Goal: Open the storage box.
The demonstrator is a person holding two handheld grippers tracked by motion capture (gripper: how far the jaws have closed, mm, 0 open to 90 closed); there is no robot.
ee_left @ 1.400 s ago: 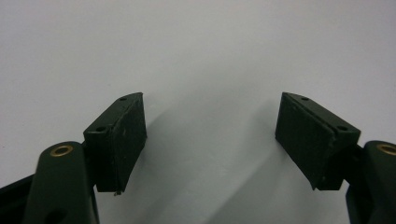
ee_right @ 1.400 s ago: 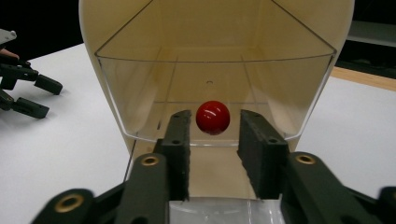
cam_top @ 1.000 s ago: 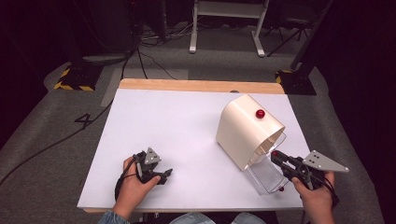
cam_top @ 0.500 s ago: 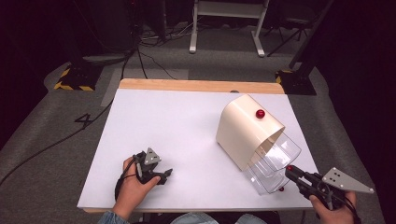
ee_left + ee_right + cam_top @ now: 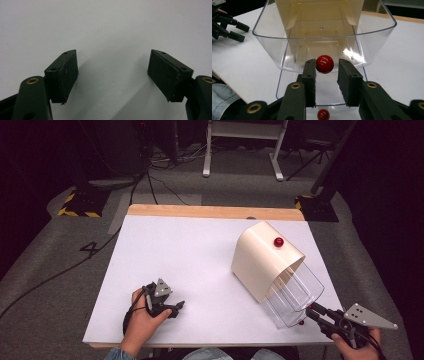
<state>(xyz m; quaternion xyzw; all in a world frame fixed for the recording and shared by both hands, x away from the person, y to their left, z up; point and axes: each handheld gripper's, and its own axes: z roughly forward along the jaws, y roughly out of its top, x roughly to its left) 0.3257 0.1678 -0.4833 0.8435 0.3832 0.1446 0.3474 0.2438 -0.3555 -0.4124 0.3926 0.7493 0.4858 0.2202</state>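
Note:
A cream cabinet [image 5: 262, 257] stands at the right of the white table [image 5: 190, 255], with a red knob [image 5: 278, 241] on its top. Two clear drawers [image 5: 295, 295] stick out of it toward the near edge. The upper drawer [image 5: 324, 42] has a red knob [image 5: 324, 64] that sits between the jaws of my right gripper [image 5: 327, 63]. Those jaws have just been opening, and the right pad stands slightly off the knob. A second red knob [image 5: 323, 114] shows below on the lower drawer. My left gripper [image 5: 177, 309] rests on the table at the near left, open with nothing in it [image 5: 112, 72].
The table's near edge [image 5: 200, 343] lies just under both hands. A wooden strip [image 5: 215, 212] runs along the far edge. Cables and stand legs [image 5: 240, 150] lie on the floor beyond. Bare white tabletop spans the middle and left.
My right gripper has drawn back toward the near edge with the knob, and the clear drawer has slid further out of the cabinet. The left gripper has stayed where it was.

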